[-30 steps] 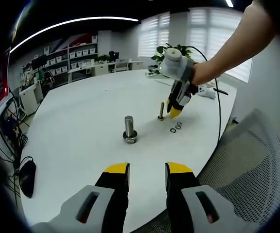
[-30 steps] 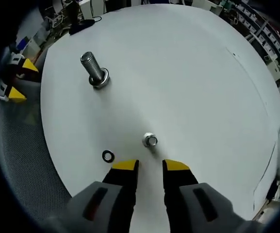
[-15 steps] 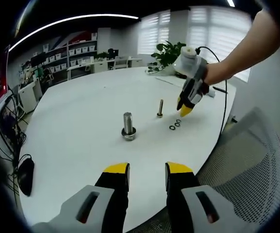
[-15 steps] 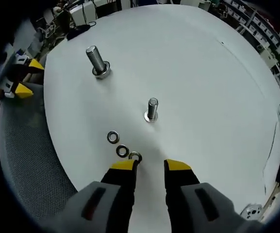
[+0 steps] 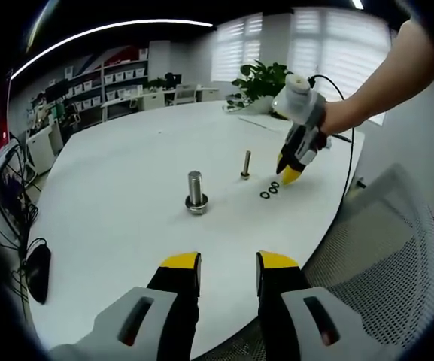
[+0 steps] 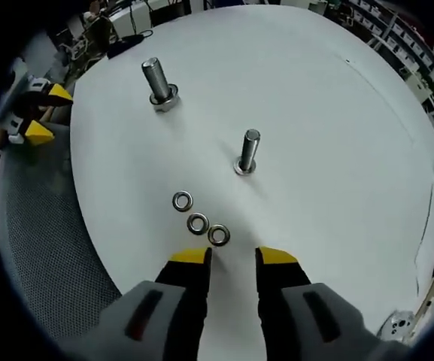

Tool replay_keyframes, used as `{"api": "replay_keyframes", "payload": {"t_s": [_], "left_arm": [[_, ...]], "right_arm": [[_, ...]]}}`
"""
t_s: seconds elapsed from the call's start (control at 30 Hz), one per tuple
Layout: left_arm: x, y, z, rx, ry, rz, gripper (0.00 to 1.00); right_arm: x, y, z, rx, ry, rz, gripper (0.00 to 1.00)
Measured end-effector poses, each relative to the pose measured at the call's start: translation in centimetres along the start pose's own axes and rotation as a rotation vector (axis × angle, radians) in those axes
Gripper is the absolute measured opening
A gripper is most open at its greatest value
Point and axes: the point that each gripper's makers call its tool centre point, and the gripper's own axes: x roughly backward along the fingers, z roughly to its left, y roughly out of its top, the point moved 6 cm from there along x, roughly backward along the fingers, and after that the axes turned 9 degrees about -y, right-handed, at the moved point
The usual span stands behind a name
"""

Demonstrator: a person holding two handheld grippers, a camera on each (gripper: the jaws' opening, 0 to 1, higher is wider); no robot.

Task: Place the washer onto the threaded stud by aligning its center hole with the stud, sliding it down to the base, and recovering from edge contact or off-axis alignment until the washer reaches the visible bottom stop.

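White tabletop (image 6: 337, 135) spreads ahead of our right gripper (image 6: 233, 257), whose jaws stand apart and empty. Three washers (image 6: 198, 222) lie in a row just past its left fingertip; beyond them stands the thin stud (image 6: 248, 152), near the table's edge. Our left gripper (image 5: 228, 261) hangs open over the near rim.

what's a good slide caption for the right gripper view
Open right gripper poised just short of three washers lying in a row before the thin stud.
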Motion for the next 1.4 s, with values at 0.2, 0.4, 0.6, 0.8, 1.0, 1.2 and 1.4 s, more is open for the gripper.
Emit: {"api": "replay_keyframes", "payload": {"t_s": [0.2,0.4,0.6,0.8,1.0,1.2,1.4], "left_arm": [[0.1,0.0,0.0,-0.004,0.002,0.001,0.27],[0.1,-0.1,0.1,-0.003,0.006,0.001,0.27],[0.1,0.0,0.0,-0.005,0.007,0.000,0.27],[0.1,0.0,0.0,-0.006,0.009,0.000,0.27],[0.1,0.0,0.0,-0.010,0.012,0.000,0.27],[0.1,0.1,0.0,-0.013,0.015,-0.004,0.27],[0.1,0.1,0.1,-0.010,0.020,-0.007,0.27]], "right_arm": [[-0.4,0.5,0.4,0.025,0.005,0.004,0.26],[-0.8,0.6,0.4,0.025,0.002,0.008,0.25],[-0.8,0.7,-0.1,0.018,0.007,0.015,0.23],[-1.0,0.9,-0.2,0.061,0.016,0.020,0.23],[-1.0,1.0,-0.2,0.062,0.019,0.020,0.22],[-1.0,1.3,-0.2,0.070,0.020,0.028,0.20],[-1.0,1.6,-0.2,0.091,0.012,0.047,0.18]]}}
